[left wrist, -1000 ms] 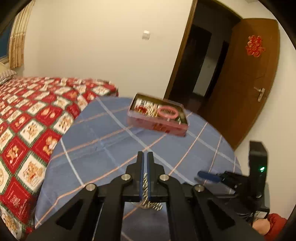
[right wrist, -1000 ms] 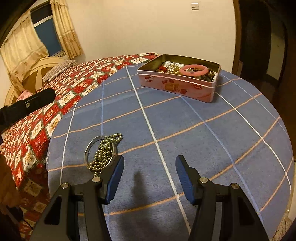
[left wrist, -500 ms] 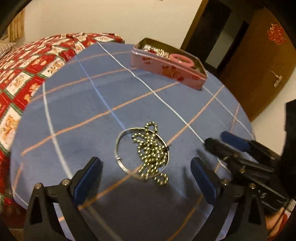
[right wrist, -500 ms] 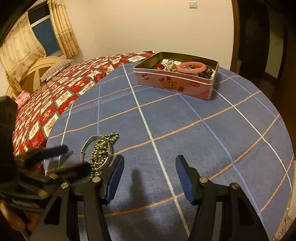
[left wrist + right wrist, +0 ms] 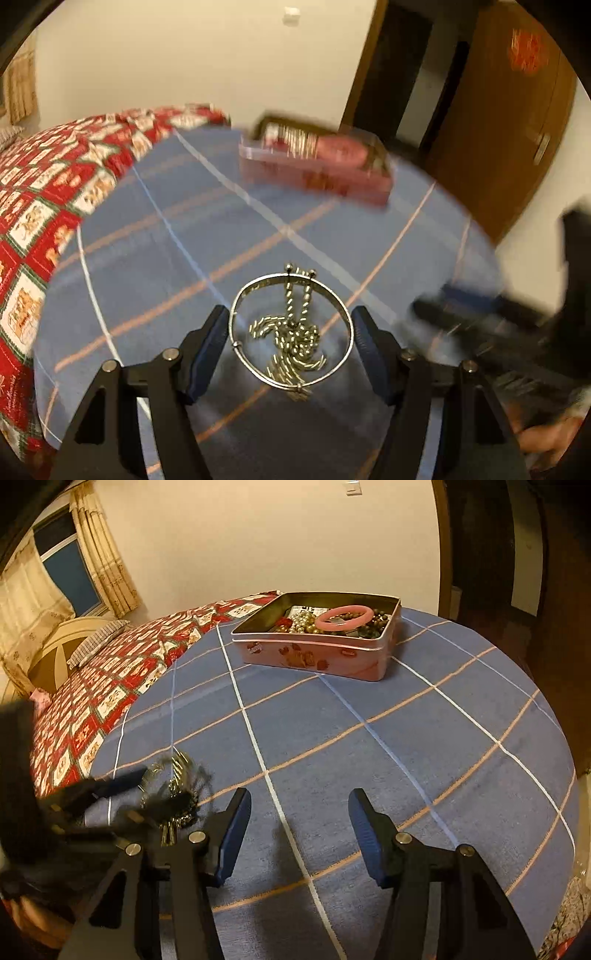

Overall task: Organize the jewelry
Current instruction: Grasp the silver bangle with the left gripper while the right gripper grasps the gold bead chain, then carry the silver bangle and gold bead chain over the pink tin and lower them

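Since a second ago my left gripper [image 5: 290, 332] has let go of the bead chain [image 5: 291, 339]; back then its jaws were pressed together on it, half a second ago they stood wide, and now they are closing in again. Silver bangle [image 5: 236, 325] lies flat on the blue plaid tablecloth [image 5: 184, 240] with the chain heaped inside it and draped over its far rim. Bangle sits between my left fingers [image 5: 210, 343]; the pads are just beside its rim on both sides, and I can't tell whether they touch, so I call it not gripped. Left view is motion-blurred.

My right gripper [image 5: 300, 830] is spread halfway with only bare cloth between its pads, low over the near part of the table. In its view the left gripper is a dark smear at the left edge over the chain.

Pink tin [image 5: 314, 657] stands open at the far side of the table, well apart from the bangle. It holds a pink bangle [image 5: 343, 617] lying on mixed beads [image 5: 306, 622]. Red patchwork bedspread [image 5: 110, 686] lies beyond the table to the left.
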`<move>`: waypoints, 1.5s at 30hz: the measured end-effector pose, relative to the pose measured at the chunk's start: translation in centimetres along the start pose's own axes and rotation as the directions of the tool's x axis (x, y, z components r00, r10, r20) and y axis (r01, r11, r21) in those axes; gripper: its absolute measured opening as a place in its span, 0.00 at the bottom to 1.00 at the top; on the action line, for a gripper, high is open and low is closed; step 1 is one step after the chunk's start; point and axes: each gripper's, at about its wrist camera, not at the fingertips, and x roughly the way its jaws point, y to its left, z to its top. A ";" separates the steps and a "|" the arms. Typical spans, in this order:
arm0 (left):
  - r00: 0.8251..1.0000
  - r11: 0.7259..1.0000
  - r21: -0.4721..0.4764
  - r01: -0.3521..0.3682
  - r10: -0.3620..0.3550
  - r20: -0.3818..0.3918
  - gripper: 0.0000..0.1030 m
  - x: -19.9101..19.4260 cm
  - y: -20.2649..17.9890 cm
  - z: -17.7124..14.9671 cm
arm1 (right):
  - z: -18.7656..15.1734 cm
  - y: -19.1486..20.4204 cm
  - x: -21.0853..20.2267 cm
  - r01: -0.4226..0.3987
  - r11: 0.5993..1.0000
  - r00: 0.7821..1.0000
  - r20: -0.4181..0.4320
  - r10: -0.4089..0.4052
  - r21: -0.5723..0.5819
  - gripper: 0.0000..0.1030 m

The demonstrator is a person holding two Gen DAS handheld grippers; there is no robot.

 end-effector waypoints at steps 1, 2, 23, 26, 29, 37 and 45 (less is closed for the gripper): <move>0.999 1.000 -0.011 0.013 -0.012 0.029 0.67 -0.9 0.2 0.6 | 0.0 -0.1 0.1 -0.001 1.000 1.000 -0.004 0.001 0.002 0.55; 0.999 1.000 -0.016 0.016 -0.016 0.047 0.67 -1.4 0.1 1.2 | 0.0 -0.1 0.3 -0.006 1.000 1.000 -0.010 0.006 0.006 0.55; 0.979 0.994 -0.091 -0.063 0.079 0.186 0.67 -6.1 4.7 2.9 | 4.7 7.6 6.0 -0.116 0.982 0.993 -0.049 0.110 -0.149 0.55; 0.977 0.991 -0.117 -0.071 0.093 0.191 0.67 -6.4 5.8 2.7 | 5.9 9.8 8.3 -0.115 0.974 0.992 -0.075 0.102 -0.193 0.55; 0.976 0.987 -0.137 -0.081 0.106 0.191 0.67 -6.5 6.9 2.5 | 5.8 11.5 11.1 -0.082 0.967 0.991 -0.126 0.053 -0.242 0.54; 0.975 0.983 -0.159 -0.088 0.118 0.191 0.67 -5.7 7.8 2.7 | 5.7 11.7 11.1 -0.017 0.949 0.997 -0.077 -0.007 -0.315 0.18; 0.971 0.987 -0.145 -0.064 0.095 0.221 0.67 -6.0 6.1 3.1 | 6.9 8.5 5.9 0.022 0.974 0.999 0.035 -0.014 -0.225 0.14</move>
